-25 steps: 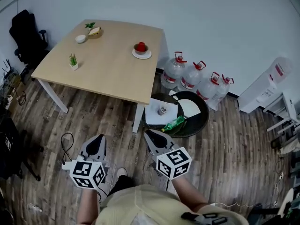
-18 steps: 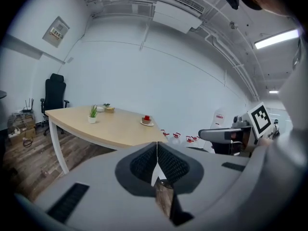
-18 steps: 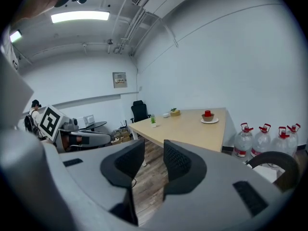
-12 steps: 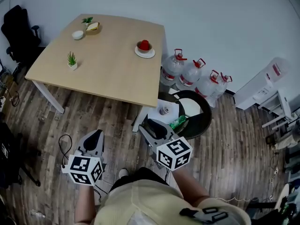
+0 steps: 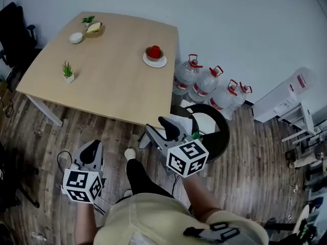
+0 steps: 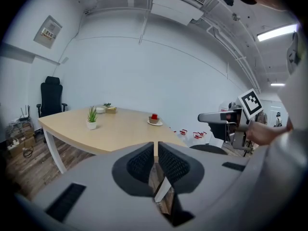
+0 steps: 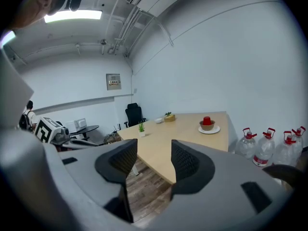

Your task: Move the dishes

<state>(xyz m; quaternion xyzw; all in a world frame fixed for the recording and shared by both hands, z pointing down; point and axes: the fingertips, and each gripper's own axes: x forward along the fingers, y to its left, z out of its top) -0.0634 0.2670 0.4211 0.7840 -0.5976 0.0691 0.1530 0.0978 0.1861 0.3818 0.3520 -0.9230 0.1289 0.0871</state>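
Walls [image 5: 245, 24]: plain white
Floor [image 5: 255, 172]: dark wood planks
Bench [image 5: 112, 80]: pale wood, white legs
Chair [image 5: 13, 29]: black, by the left wall

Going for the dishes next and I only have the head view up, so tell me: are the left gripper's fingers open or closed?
Observer: Closed. On the left gripper the fingers touch, with nothing between them.
Operator: And the right gripper?
Observer: On the right gripper the fingers stand apart. They have just been opening, and nothing is between them.
Operator: What does it face?
Observer: The near edge of the table. The red cup on its white plate lies right of the gap.
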